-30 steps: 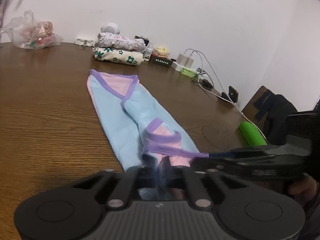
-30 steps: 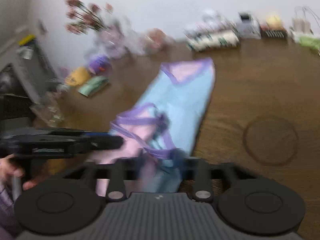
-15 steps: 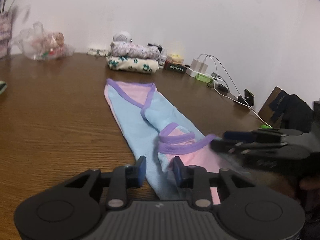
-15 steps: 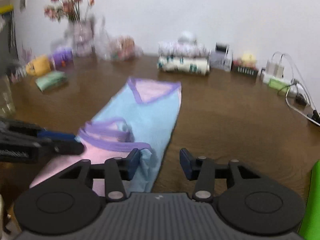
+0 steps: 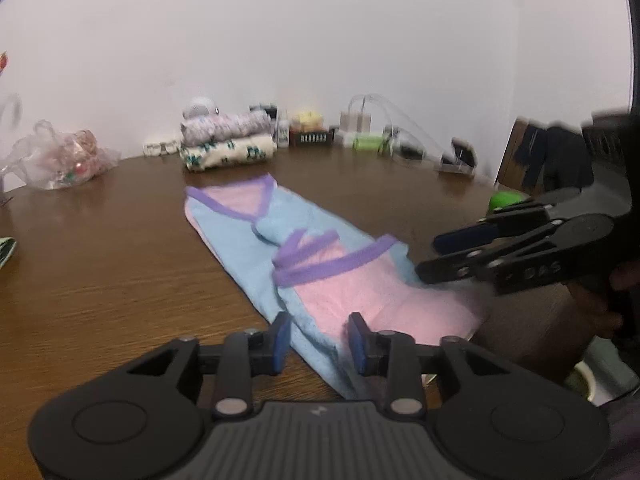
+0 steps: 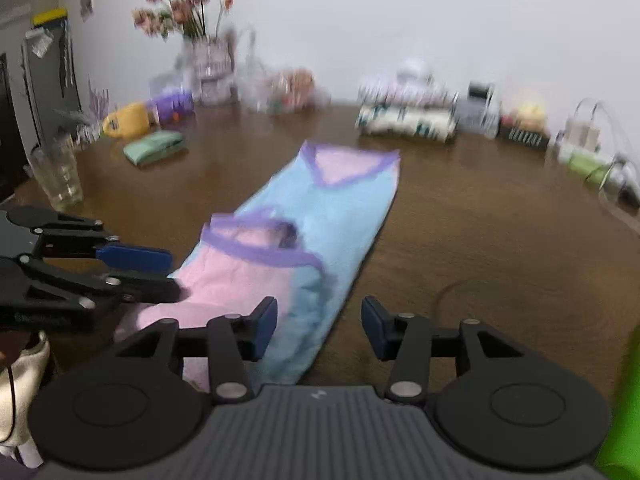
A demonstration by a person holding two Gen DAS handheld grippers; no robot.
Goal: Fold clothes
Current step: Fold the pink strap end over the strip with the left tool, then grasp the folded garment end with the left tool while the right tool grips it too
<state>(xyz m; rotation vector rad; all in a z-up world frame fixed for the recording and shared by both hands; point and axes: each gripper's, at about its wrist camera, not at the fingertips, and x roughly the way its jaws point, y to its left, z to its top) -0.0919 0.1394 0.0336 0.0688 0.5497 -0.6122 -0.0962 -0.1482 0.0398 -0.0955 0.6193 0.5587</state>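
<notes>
Brown wooden table [image 5: 100,264] against a white wall [image 5: 320,40] bears the garment [image 5: 320,264]; both grippers' jaws released.

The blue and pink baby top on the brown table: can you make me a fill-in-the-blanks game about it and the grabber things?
1. The light blue and pink baby garment has trim coloured ____.
2. The left gripper has its jaws ____, holding nothing.
3. The garment lies on a brown ____ table.
4. The stack of folded patterned clothes sits near the white ____ at the far edge.

Missing words: purple; open; wooden; wall
</notes>
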